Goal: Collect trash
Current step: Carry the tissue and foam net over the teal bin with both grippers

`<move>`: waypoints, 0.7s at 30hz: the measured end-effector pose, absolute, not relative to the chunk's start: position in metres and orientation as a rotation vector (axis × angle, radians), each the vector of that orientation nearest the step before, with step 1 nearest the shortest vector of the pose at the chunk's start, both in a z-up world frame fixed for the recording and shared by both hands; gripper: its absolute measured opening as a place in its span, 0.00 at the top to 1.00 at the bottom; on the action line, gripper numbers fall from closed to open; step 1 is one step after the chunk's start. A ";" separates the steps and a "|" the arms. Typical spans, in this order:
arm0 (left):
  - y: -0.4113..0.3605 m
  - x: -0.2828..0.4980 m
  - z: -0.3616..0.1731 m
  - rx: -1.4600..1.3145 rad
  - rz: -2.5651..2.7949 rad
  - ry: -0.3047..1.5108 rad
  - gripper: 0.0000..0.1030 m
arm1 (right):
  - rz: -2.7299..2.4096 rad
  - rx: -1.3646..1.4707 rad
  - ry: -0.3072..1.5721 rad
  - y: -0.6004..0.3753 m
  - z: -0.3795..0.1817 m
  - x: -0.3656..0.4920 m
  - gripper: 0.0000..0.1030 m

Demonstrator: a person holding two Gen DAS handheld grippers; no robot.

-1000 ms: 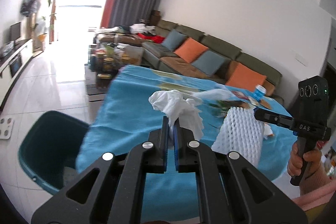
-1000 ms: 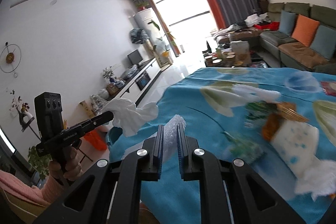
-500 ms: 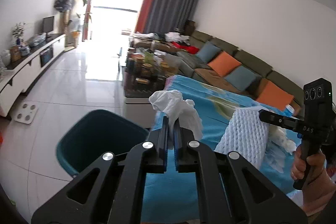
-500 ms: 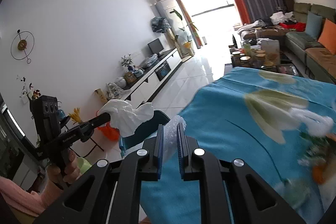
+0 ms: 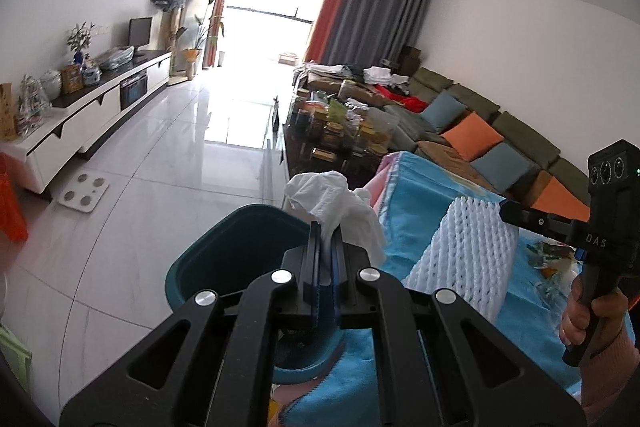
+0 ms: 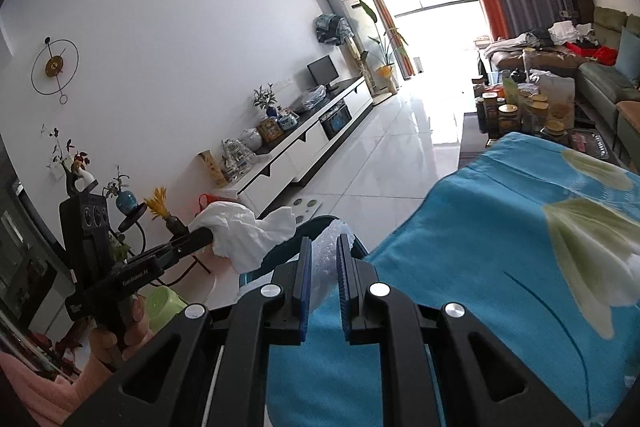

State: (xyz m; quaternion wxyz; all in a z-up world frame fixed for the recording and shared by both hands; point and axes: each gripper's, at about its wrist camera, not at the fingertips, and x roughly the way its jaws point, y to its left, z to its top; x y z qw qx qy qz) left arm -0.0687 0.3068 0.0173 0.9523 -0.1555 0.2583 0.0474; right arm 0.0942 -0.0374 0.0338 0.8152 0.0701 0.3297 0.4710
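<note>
Left wrist view: the left gripper [image 5: 328, 241] is pinching a crumpled white tissue [image 5: 336, 203] above the teal bin [image 5: 224, 251]; the right gripper [image 6: 323, 257] is clamping white foam netting [image 5: 468, 251] beside the blue-clothed table [image 6: 500, 227].

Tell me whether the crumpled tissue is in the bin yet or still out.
Out. The crumpled tissue is pinched in the left gripper, above the rim of the teal bin.
</note>
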 end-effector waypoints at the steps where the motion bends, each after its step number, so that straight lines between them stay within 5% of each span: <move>1: 0.308 -0.069 0.015 -0.318 0.103 0.528 0.95 | 1.009 0.147 0.708 -0.033 0.033 0.096 0.89; 21: 0.339 -0.047 -0.020 -0.354 0.205 0.619 0.95 | 1.000 0.110 0.829 0.035 -0.003 0.128 0.89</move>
